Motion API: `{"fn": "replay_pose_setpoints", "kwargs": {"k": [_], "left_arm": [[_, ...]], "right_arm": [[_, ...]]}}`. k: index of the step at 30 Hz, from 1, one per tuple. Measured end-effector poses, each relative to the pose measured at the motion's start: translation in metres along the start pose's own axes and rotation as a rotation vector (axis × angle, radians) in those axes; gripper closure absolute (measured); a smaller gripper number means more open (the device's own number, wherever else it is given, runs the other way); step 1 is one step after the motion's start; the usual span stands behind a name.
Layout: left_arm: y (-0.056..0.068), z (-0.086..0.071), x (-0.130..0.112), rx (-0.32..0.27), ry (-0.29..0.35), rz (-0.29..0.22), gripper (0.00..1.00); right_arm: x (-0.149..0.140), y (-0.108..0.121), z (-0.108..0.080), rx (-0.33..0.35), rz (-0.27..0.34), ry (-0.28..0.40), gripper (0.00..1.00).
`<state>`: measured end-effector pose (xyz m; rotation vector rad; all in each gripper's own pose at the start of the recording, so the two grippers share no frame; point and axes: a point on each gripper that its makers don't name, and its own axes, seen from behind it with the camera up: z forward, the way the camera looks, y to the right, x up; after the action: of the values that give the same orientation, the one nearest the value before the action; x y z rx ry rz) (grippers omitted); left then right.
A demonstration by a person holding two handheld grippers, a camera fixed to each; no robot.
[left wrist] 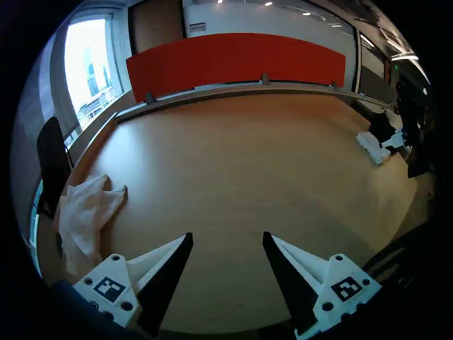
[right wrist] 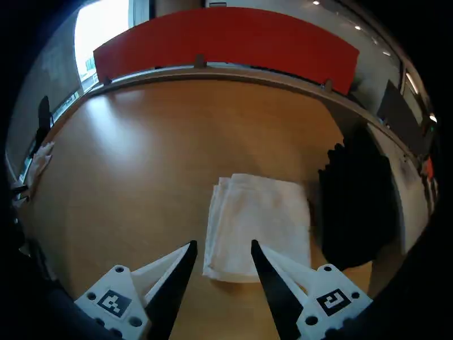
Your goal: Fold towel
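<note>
the folded white towel (right wrist: 257,226) lies flat on the wooden desk (right wrist: 141,147), just ahead of the right claw (right wrist: 223,242), whose fingers are spread. the left claw (left wrist: 226,235) is spread too, over the desk, with a crumpled pale cloth (left wrist: 85,218) at the left of its view.

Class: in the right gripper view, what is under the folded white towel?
The folded white towel lies flat on the wooden table, whose bare top shows beside it. Stacked layers show at its left edge; the tabletop directly beneath is covered.
</note>
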<state>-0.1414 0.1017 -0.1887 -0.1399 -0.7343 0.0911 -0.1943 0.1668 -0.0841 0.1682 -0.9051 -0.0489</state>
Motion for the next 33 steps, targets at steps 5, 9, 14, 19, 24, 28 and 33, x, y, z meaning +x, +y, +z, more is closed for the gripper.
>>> {"fn": "replay_pose_setpoints", "kwargs": {"k": [5, 9, 14, 19, 24, 28, 33], "left_arm": [[0.000, 0.000, 0.001, 0.000, 0.001, -0.004, 0.09], [-0.002, 0.001, 0.002, 0.003, 0.002, -0.004, 0.09], [-0.002, 0.002, 0.004, 0.004, 0.007, -0.008, 0.09], [-0.003, 0.002, 0.006, 0.007, 0.011, -0.010, 0.09], [-0.003, 0.003, 0.006, 0.008, 0.011, -0.015, 0.09], [-0.003, 0.003, 0.006, 0.007, 0.011, -0.019, 0.09], [-0.003, 0.003, 0.007, 0.007, 0.013, -0.021, 0.09]], "right_arm": [[0.002, 0.002, -0.003, -0.004, 0.013, 0.011, 0.12], [0.003, 0.005, -0.004, -0.012, 0.020, 0.016, 0.11], [0.006, 0.007, -0.004, -0.022, 0.035, 0.023, 0.02], [0.009, 0.010, -0.005, -0.043, 0.059, 0.039, 0.02], [0.012, 0.012, -0.007, -0.058, 0.077, 0.060, 0.02], [0.016, 0.015, -0.011, -0.081, 0.086, 0.090, 0.02], [0.027, 0.020, -0.018, -0.115, 0.109, 0.144, 0.02]]}}
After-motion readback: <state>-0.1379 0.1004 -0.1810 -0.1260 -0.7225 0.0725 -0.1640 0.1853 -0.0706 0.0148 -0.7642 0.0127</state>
